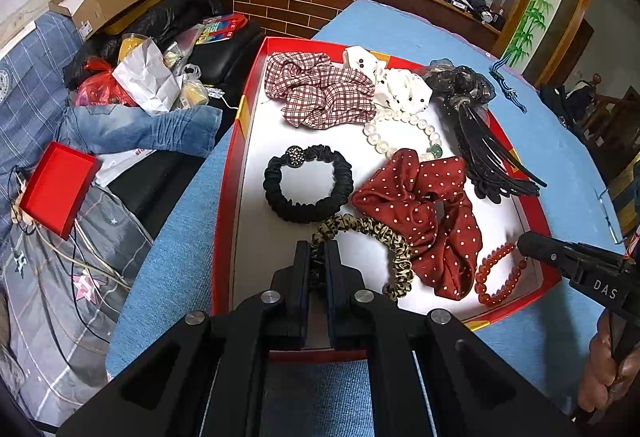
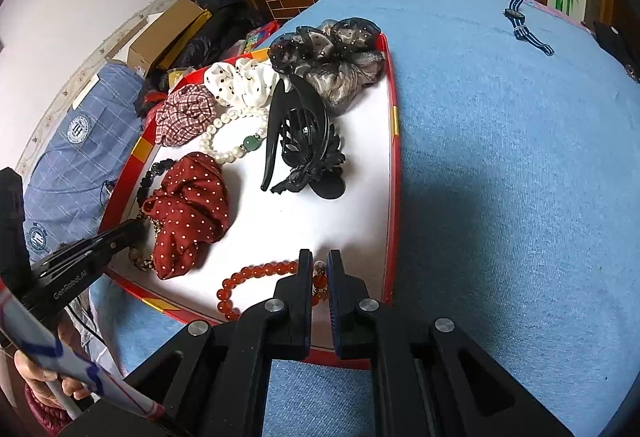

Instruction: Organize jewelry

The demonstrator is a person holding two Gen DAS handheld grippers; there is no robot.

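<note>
Left gripper [image 1: 318,257], lower centre of its frame: jaws narrow, clamped on leopard-print scrunchie [image 1: 376,237] at near edge of red tray [image 1: 228,197]. Right gripper [image 2: 319,277]: jaws narrow, pinching red bead bracelet [image 2: 256,273], whose loop extends left of the tool, in the tray's near-right corner.

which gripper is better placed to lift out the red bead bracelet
Right. The right gripper is closed around the red bead bracelet in the red box; the left gripper pinches the leopard scrunchie.

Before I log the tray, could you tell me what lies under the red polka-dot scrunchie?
The leopard-print scrunchie runs under the red polka-dot scrunchie, and the pearl bracelet disappears beneath its top edge. Anything else below is covered.
</note>
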